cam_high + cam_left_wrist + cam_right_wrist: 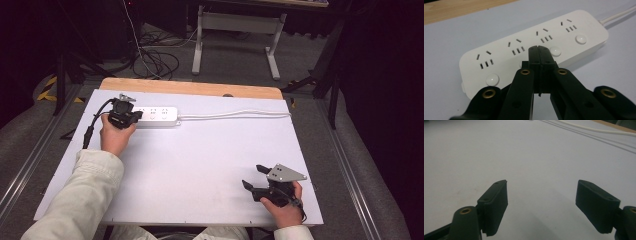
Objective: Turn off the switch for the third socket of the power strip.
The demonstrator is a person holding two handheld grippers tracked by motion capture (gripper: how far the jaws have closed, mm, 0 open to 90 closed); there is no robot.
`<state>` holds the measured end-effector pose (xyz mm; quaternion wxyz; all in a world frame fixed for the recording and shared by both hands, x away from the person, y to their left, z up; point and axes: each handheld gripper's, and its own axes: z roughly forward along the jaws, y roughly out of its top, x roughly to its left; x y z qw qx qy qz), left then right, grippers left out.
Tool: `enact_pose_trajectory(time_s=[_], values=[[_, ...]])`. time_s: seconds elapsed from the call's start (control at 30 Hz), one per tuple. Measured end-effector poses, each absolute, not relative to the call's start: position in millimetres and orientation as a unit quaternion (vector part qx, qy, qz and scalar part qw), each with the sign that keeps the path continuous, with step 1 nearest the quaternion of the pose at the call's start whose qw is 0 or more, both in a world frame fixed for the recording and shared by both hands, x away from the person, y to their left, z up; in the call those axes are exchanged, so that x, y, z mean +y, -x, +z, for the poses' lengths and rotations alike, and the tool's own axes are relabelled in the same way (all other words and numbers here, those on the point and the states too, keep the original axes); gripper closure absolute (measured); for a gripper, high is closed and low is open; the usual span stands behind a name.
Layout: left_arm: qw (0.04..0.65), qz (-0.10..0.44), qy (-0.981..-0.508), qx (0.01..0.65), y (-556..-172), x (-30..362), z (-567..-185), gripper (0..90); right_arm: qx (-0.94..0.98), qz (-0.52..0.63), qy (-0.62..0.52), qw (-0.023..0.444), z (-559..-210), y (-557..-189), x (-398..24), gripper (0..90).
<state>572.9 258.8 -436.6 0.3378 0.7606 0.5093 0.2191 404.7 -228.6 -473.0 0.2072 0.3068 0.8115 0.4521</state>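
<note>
Work is seen on a power strip (156, 116) that lies near the far left corner of the desk (210, 165). The left gripper (131, 116) is held at the left end of the strip, and its jaws are pressed tight together with nothing between them. In the left gripper view, the closed tip (539, 53) is pointed down at the row of round white buttons (556, 51), between the second and third button. It cannot be told if a button is being touched. It looks like a button is about to be pushed, so the job is judged to be just at its start. A white cord (235, 114) is run from the strip along the far edge to the far right corner. Near the front right corner, the right gripper (255, 178) is held low over the bare desk. Its jaws are spread wide apart and nothing is held. It seems that no work is being done by it yet.
</note>
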Motion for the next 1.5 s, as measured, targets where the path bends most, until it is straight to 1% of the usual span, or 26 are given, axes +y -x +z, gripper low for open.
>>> enact_pose_trajectory(time_s=[0.13,0.4,0.53,0.63,0.93,1.0,1.17,1.23,1.33,1.5], values=[[0.348,0.215,-0.758,0.508,-567,260,-428,89.9,0.81,0.452,-0.307,0.21,-472,-404,-229,26.4],[0.355,0.223,-0.749,0.512,-558,267,-413,89.8,0.811,0.451,-0.308,0.21,-472,-404,-229,26.4],[0.357,0.225,-0.752,0.507,-554,267,-407,89.7,0.81,0.452,-0.309,0.21,-472,-404,-229,26.4],[0.352,0.237,-0.76,0.493,-549,266,-402,88.7,0.81,0.452,-0.309,0.211,-472,-404,-229,26.4],[0.361,0.228,-0.758,0.493,-542,273,-394,86.8,0.811,0.45,-0.31,0.21,-472,-404,-228,26.4],[0.366,0.224,-0.759,0.489,-540,272,-392,82.7,0.812,0.449,-0.309,0.208,-472,-405,-228,26.4],[0.383,0.222,-0.759,0.477,-530,268,-385,64.9,0.811,0.45,-0.309,0.209,-473,-405,-229,26.3],[0.399,0.214,-0.759,0.469,-525,268,-380,60.6,0.811,0.45,-0.31,0.21,-473,-405,-229,26.2],[0.417,0.207,-0.76,0.454,-516,269,-373,57.1,0.811,0.45,-0.309,0.21,-473,-404,-229,26.2],[0.434,0.201,-0.765,0.432,-499,270,-364,43.9,0.811,0.45,-0.309,0.211,-472,-405,-228,26.2]])
